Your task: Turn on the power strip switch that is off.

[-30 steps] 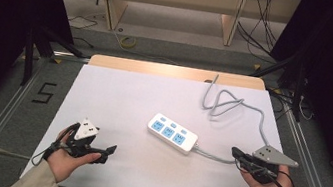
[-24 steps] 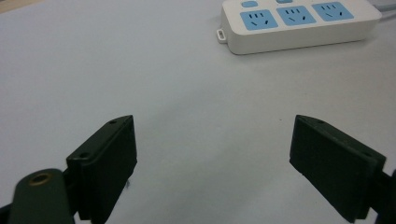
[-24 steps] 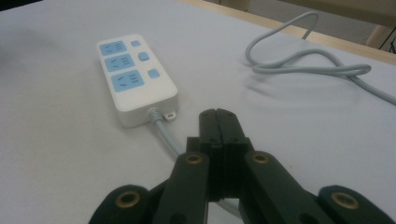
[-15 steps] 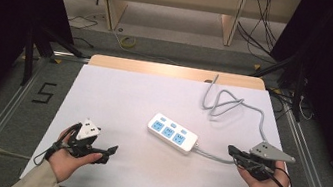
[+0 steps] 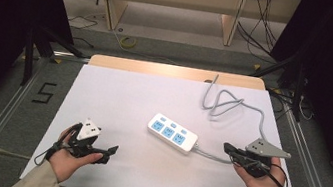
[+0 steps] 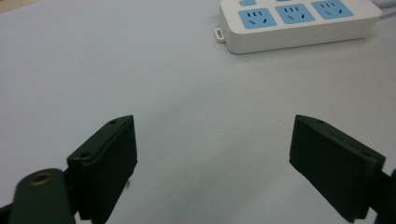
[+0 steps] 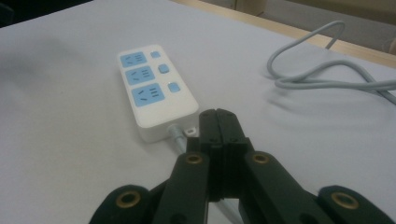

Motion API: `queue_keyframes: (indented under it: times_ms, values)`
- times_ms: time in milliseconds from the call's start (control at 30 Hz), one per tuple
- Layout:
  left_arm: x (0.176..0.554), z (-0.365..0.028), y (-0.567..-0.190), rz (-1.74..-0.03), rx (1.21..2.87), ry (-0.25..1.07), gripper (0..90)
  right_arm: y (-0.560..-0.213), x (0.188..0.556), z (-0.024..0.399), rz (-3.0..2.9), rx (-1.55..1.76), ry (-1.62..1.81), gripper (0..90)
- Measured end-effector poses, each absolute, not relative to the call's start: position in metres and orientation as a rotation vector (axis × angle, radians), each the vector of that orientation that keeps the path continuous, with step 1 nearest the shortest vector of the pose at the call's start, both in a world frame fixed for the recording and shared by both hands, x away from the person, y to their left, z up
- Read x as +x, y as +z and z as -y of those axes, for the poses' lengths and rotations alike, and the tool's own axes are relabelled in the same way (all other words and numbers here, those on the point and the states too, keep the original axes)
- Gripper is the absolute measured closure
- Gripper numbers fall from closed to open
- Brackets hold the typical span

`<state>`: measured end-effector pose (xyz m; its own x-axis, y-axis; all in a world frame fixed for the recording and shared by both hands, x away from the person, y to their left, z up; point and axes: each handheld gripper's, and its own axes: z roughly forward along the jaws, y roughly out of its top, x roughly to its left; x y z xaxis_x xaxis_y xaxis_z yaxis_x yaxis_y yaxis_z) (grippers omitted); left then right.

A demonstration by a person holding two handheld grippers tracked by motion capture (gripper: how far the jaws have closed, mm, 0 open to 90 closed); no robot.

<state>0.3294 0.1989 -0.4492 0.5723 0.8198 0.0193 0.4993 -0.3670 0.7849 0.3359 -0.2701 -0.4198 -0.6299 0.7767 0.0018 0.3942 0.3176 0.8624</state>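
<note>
On the white table [image 5: 118, 96] we are resting both hands near its front edge. We are holding the left gripper [image 5: 107, 152] low at the left, palm up, jaws spread wide and empty. We are holding the right gripper [image 5: 228, 148] at the right, jaws pressed together over the grey cord [image 5: 208, 154]; whether they pinch it we cannot tell. The power strip [image 5: 173, 132] is lying mid-table, between our hands.

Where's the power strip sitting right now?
In the high view the power strip lies flat near the middle of the white table, between the two grippers, nearer the right gripper, its grey cord looping toward the far edge.
</note>
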Motion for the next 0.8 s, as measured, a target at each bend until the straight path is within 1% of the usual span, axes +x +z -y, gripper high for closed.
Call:
queue_keyframes:
  times_ms: [800]
  values:
    - [0.33, -0.197, -0.449, -1.042, 2.043, 0.536, 14.9, -0.418, 0.345, 0.258, -2.2, 1.032, 1.231, 90.0]
